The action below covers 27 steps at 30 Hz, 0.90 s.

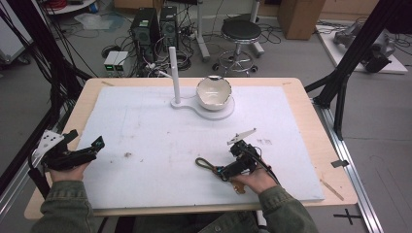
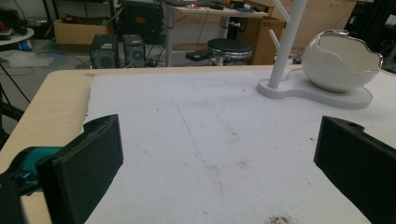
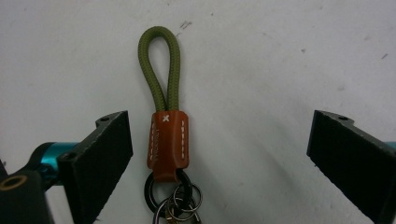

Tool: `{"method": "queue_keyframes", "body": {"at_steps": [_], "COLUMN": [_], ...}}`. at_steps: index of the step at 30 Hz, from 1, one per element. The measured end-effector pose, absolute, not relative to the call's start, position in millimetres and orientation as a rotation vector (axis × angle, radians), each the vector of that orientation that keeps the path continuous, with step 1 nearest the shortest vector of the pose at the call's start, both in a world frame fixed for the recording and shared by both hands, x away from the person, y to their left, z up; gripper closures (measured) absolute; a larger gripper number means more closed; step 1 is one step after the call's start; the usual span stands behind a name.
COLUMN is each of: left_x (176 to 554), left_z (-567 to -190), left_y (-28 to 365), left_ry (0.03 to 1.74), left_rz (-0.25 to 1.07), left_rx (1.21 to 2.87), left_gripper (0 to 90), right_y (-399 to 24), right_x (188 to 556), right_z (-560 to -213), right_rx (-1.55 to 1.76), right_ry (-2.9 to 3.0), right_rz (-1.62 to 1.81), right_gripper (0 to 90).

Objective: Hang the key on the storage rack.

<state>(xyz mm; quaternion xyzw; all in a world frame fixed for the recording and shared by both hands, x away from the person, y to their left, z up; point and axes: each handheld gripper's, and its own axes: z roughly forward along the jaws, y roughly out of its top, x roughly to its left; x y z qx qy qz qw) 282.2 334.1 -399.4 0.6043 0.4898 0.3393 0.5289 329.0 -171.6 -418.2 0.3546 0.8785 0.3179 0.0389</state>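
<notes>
A keychain [image 3: 168,140] with an olive cord loop, a brown leather sleeve and metal rings lies flat on the white mat [image 3: 261,60]. It sits between the jaws of my right gripper [image 3: 219,140], nearer the left pad [image 3: 100,154]; neither pad touches it and the gripper is open. From above, the cord loop [image 1: 204,164] pokes out to the left of the right gripper [image 1: 221,171], near the mat's front edge. My left gripper [image 1: 98,144] rests at the mat's left edge, open with nothing between its jaws [image 2: 219,144].
A white stand with an upright peg [image 1: 174,73] and a cracked-egg-shaped white bowl [image 1: 214,91] stands at the back middle of the mat; the bowl [image 2: 343,60] and peg [image 2: 287,42] lie far ahead of the left gripper. Wooden table rim [image 1: 311,111] surrounds the mat.
</notes>
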Motion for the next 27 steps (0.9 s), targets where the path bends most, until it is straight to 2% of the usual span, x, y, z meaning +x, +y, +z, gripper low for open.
{"method": "queue_keyframes", "body": {"at_steps": [1, 3, 12, 21, 27], "left_x": [282, 282, 282, 282, 282], "left_z": [-399, -399, -399, -400, -400], "left_y": [334, 334, 334, 334, 334], "left_ry": [1.169, 1.168, 1.169, 1.167, 1.166], "left_rz": [0.81, 0.808, 0.806, 0.804, 0.803], "left_rx": [1.446, 1.448, 1.445, 1.447, 1.45], "left_gripper": [1.8, 1.8, 1.8, 1.8, 1.8], "right_y": [-171, -169, -158, -155, -151], "right_x": [328, 327, 321, 320, 319], "right_z": [-418, -418, -418, -418, -419], "right_rx": [1.051, 1.057, 0.987, 0.984, 0.951], "right_ry": [2.717, 2.72, 2.732, 2.759, 2.787], "right_rz": [0.974, 0.973, 0.915, 0.908, 0.906], "right_gripper": [16.6, 17.0, 40.2, 53.5, 66.5]}}
